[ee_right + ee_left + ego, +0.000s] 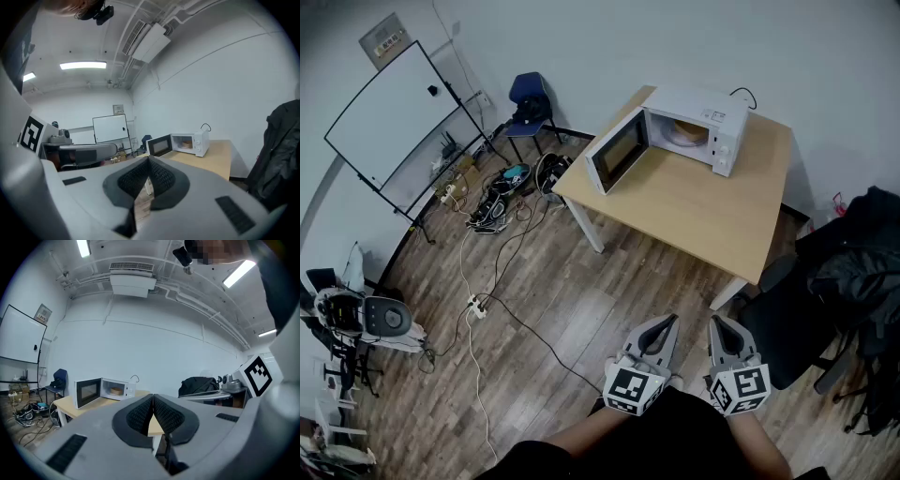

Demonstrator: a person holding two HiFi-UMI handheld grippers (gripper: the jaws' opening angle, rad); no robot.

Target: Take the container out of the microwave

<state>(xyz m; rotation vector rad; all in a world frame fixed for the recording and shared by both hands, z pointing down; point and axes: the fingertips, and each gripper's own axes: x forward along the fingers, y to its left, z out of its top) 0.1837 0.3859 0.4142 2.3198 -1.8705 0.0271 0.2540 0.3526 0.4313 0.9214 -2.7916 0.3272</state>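
A white microwave [698, 127] stands at the far side of a wooden table [703, 211] with its door [617, 152] swung open to the left. Inside it sits a round tan container [689, 132], which also shows in the left gripper view [115, 391] and the right gripper view [186, 145]. My left gripper [667, 325] and right gripper [716, 325] are held close to my body, well short of the table. Both are shut with nothing between the jaws, as the left gripper [153, 414] and right gripper [148, 176] views show.
A dark office chair [825, 300] with black clothing on it stands right of the table. Cables and a power strip [474, 307] trail over the wooden floor to the left. A whiteboard [394, 122] and a blue chair [528, 103] stand at the far left.
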